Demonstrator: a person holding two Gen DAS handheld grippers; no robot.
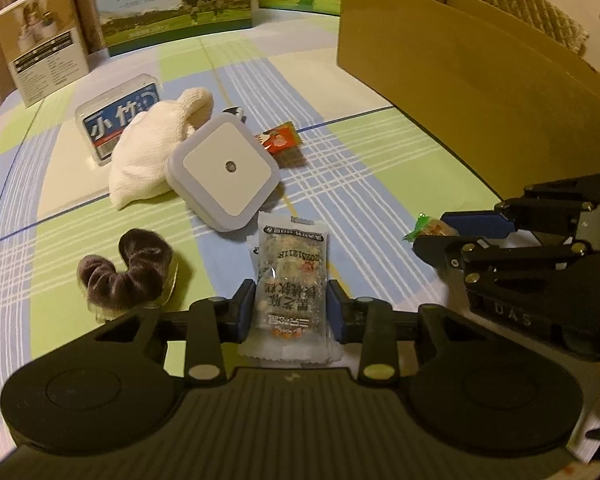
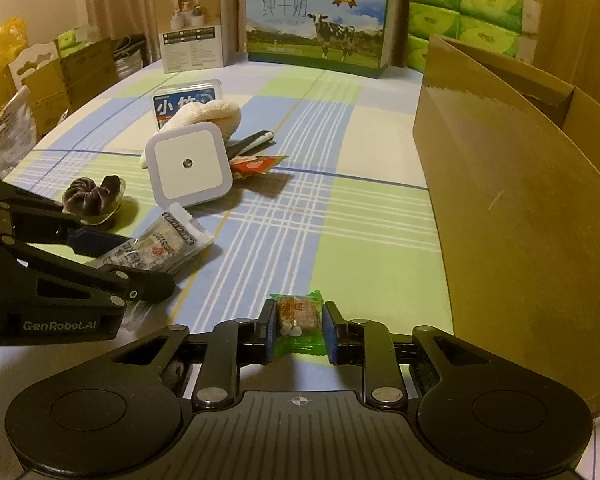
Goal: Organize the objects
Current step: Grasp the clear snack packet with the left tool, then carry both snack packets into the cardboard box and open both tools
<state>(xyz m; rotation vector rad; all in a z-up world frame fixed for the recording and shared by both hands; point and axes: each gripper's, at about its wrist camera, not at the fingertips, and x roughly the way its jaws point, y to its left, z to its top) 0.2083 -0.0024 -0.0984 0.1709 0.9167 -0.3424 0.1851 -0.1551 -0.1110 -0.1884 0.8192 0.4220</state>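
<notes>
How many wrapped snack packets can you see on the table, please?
3: a clear packet between the left gripper's fingers, a green one between the right's, and a red one beside the white square light.

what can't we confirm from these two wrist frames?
- Inside of the cardboard box: both views, its near wall hides it.
- Dark item behind the night light: mostly covered by light and white towel.
- Red snack packet print: too small.
- Left gripper pad contact on the clear packet: the wrapper hides it.

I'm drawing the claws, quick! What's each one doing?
Left claw: closed on the clear snack packet.
Right claw: closed on the green-wrapped candy.
</notes>
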